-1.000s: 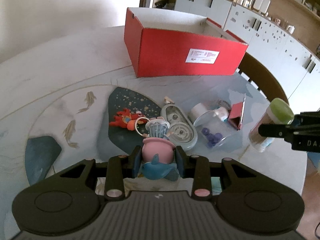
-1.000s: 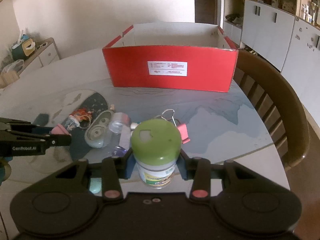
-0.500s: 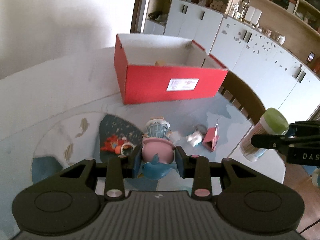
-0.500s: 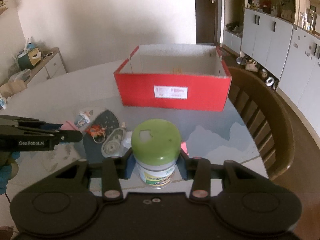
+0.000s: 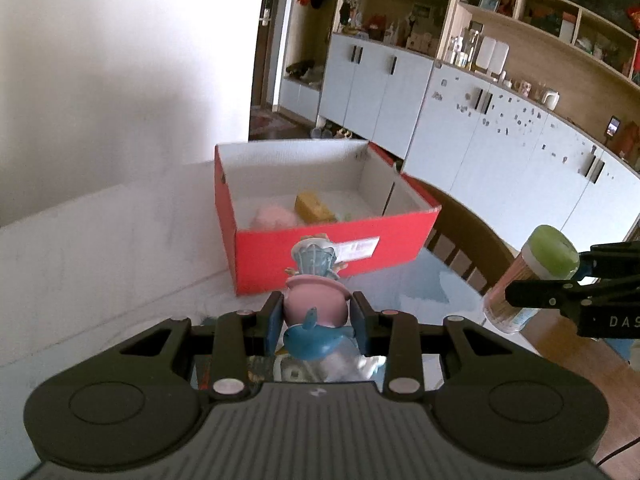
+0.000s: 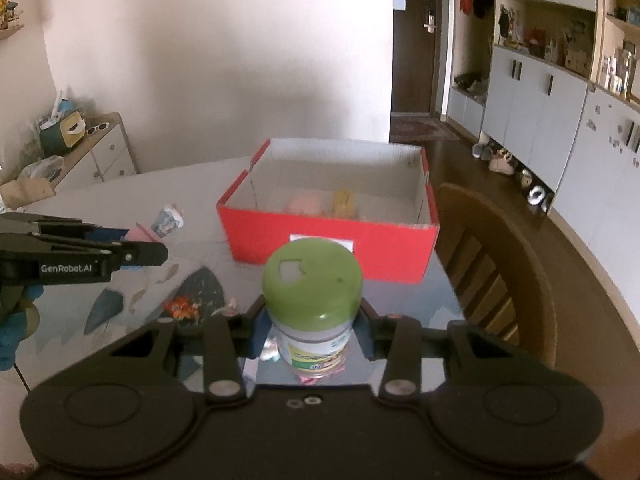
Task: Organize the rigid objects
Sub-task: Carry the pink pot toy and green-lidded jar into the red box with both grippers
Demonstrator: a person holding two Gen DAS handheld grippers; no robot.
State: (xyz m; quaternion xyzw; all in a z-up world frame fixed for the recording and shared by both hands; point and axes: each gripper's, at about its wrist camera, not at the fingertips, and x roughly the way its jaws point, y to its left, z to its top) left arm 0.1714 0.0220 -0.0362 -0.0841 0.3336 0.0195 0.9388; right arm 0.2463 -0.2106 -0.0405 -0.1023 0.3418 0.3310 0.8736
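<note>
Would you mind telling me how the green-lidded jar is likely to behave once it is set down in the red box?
The jar looks rigid, so the right hand-held gripper probably won't crush it. Its round body would likely roll if laid sideways. Tall and narrow, it may tip against the things already in the red box.

Red box (image 6: 332, 240) open-topped, seemingly half empty; chair (image 6: 496, 264) crowds its right.

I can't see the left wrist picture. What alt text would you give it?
Black left tongs grip a pink and blue plastic toy figurine above a pale table. Just beyond it sits an open red cardboard box with a few items inside. At right, the right tongs hold a green-lidded clear jar.
</note>
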